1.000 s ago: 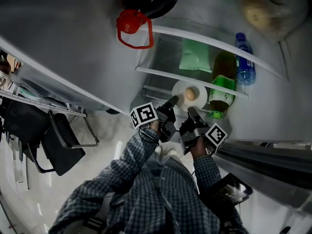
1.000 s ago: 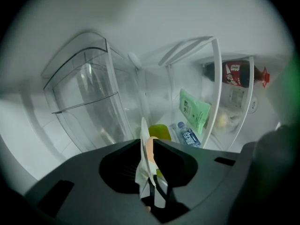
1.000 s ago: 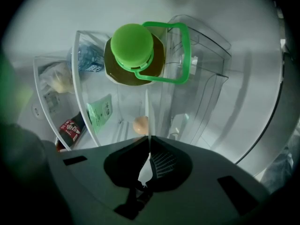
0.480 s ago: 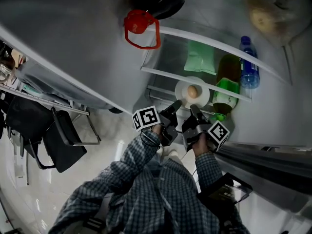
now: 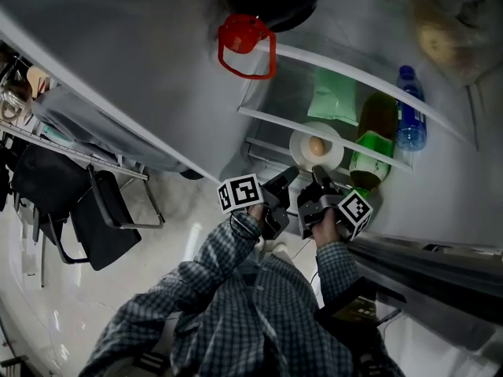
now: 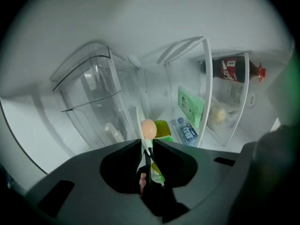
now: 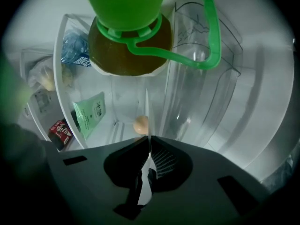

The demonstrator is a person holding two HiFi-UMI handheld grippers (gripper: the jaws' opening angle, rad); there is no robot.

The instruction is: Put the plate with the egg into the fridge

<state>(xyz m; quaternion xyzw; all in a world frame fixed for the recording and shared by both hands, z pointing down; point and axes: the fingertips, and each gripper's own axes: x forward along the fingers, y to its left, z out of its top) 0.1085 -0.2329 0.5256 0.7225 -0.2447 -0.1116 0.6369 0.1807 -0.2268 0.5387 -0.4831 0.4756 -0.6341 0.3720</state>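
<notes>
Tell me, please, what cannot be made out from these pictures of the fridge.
- Head view: whether the plate rests on anything; the left gripper and right gripper cover its near rim.
- Both gripper views: the plate's face, seen edge-on; only the egg shows.
- Right gripper view: the top of the green-capped bottle, cut off by the upper edge.
- Head view: the contents of the bag, blurred.
</notes>
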